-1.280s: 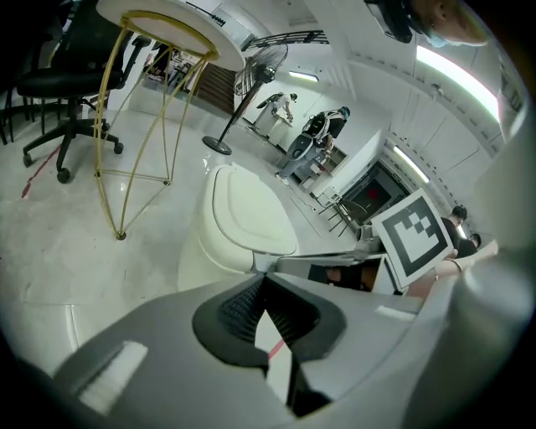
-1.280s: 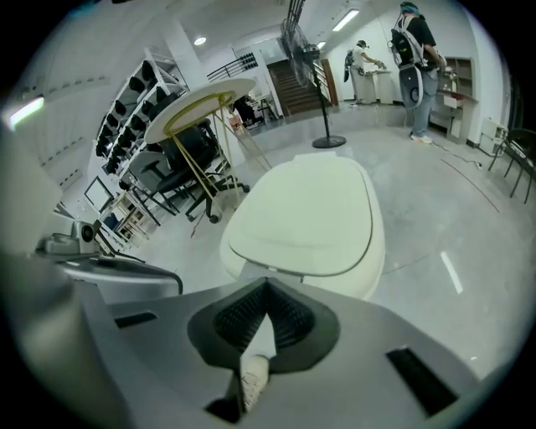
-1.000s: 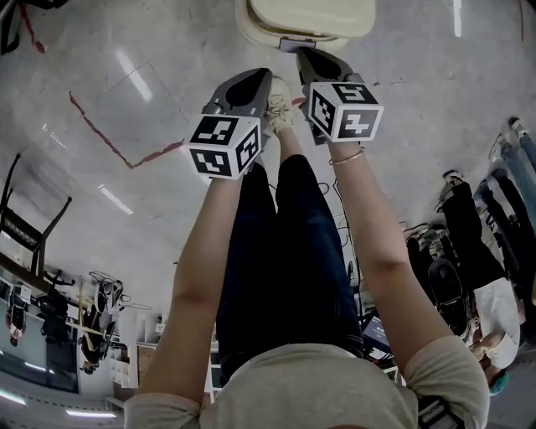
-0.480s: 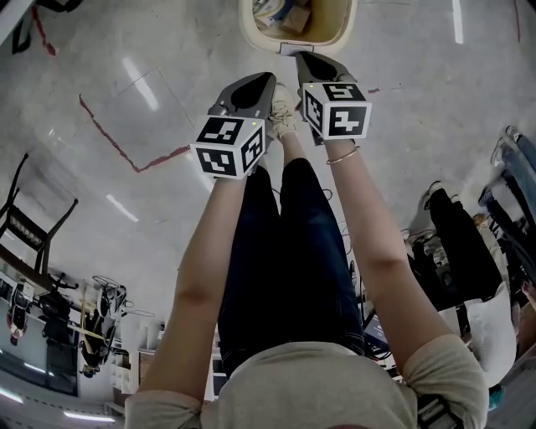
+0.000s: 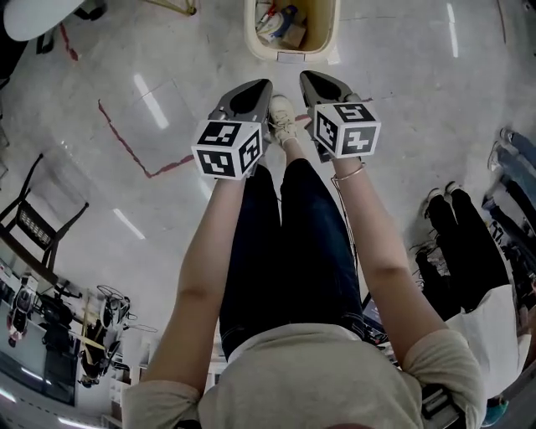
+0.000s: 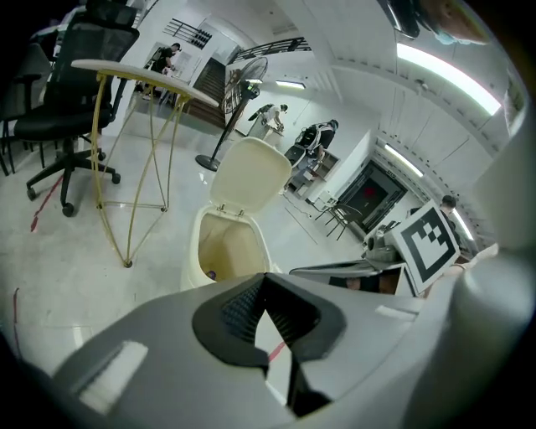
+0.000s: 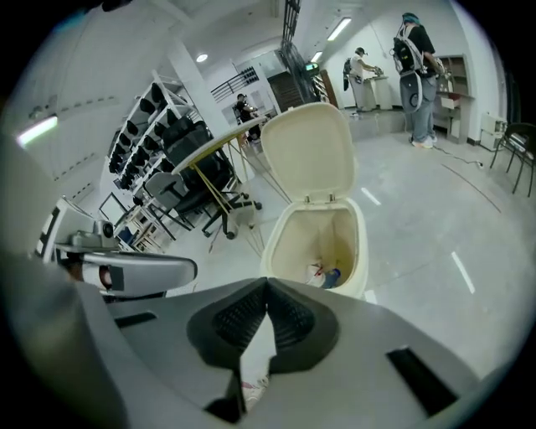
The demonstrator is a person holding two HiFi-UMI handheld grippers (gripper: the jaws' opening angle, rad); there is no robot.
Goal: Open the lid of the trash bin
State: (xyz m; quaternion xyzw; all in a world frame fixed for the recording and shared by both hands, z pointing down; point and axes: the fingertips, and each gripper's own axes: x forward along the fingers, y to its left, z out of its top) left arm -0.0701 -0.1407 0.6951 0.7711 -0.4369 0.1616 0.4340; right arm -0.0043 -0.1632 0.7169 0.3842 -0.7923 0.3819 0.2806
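Observation:
The cream trash bin (image 5: 293, 33) stands on the floor at the top of the head view, with its inside and some trash (image 5: 280, 23) showing. Its lid (image 7: 310, 151) stands upright behind the opening in the right gripper view, and the lid (image 6: 251, 172) shows the same way in the left gripper view. A white shoe (image 5: 280, 117) rests on the floor just short of the bin's pedal (image 5: 291, 57). My left gripper (image 5: 261, 84) and right gripper (image 5: 306, 77) hover side by side before the bin, both shut and empty, touching nothing.
A round table on thin gold legs (image 6: 142, 80) and a black office chair (image 6: 75, 117) stand left of the bin. A red tape line (image 5: 134, 151) crosses the floor. People stand at the right (image 5: 469, 243), and a dark chair (image 5: 33, 218) at the left.
One second ago the lid lay shut over the bin; by half a second ago it had swung up, and the inside now shows. Both grippers stay level and shut.

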